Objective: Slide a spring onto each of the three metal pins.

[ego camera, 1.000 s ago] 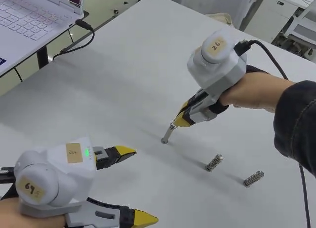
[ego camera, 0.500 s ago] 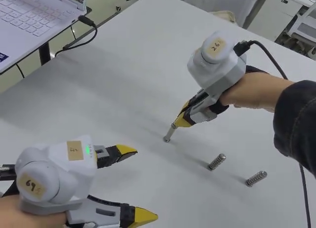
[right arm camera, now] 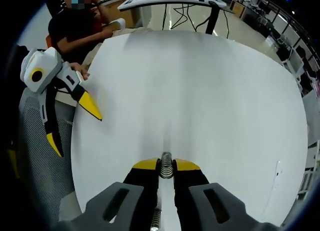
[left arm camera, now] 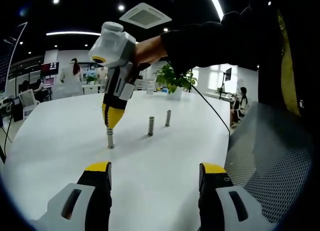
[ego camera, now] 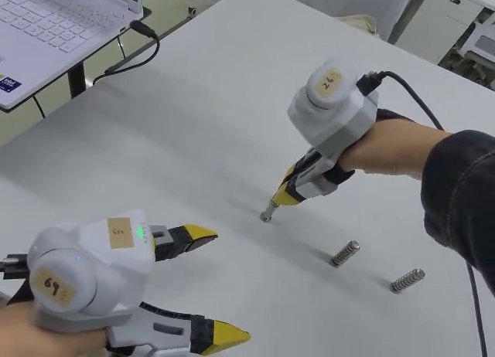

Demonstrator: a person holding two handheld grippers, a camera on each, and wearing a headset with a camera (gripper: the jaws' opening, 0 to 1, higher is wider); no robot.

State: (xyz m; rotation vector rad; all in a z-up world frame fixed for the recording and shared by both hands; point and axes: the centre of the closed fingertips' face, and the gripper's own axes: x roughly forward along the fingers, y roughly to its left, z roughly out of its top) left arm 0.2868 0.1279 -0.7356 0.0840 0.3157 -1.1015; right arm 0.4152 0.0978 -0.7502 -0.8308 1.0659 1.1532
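Far left, a laptop lies open with a cable running from its corner; the white table spreads right of it. Near left, the left gripper is held low over the table, its yellow-tipped jaws wide apart with nothing between them; its own view shows bare tabletop between the two tips. At centre, a pin stands upright on the table, farther off than the left gripper and well apart from it. Just right of the pin and above it, the right gripper points steeply down, jaws drawn together on a spring at their tips; in the right gripper view the coil shows end-on between the yellow tips; in the left gripper view those tips sit directly above the pin's top, in line with it; how far the coil has passed over the pin cannot be told. Right of the pin and nearer, a second spring and, right of it, a third spring stand upright on the table, near each other and clear of both grippers; whether a pin runs inside either cannot be told. Far right, a dark sleeve reaches in behind the right gripper; a black lead runs from the gripper's rear.
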